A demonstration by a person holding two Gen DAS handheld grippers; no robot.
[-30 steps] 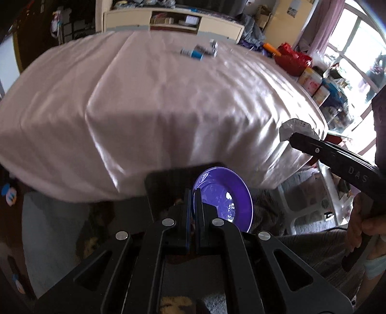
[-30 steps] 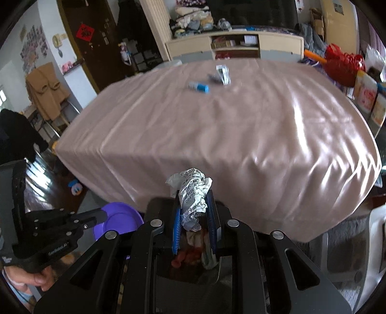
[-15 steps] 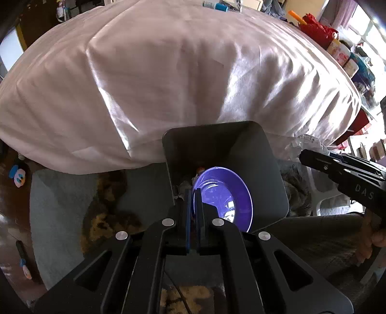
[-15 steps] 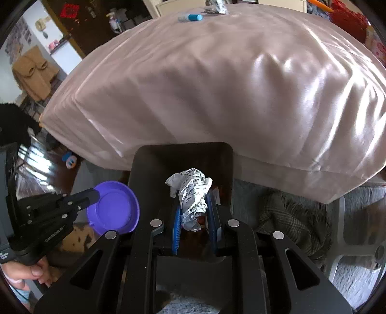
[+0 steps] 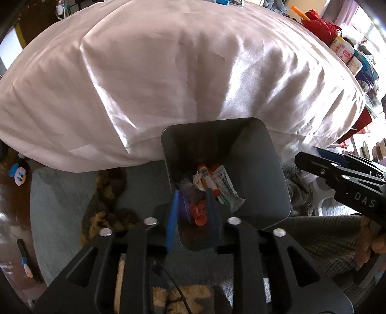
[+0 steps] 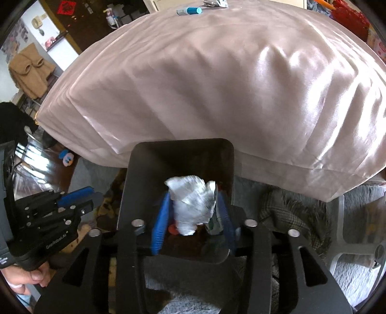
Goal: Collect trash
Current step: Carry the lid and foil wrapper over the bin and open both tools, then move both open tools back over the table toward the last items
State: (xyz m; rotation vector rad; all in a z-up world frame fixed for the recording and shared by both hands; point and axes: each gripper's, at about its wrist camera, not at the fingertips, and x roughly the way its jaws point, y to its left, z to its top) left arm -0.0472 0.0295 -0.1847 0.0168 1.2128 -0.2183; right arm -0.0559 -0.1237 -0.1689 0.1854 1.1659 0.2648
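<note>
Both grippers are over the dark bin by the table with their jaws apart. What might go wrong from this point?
1. The crumpled white wrapper still sits between the right gripper, whose jaws have just been opening; it might snag on a blue pad rather than drop into the bin.
2. The purple plate sits edge-on between the left gripper, whose jaws have also just been opening, so it may wedge upright on the trash.
3. The blue-capped tube remains on the tablecloth, uncollected.
</note>
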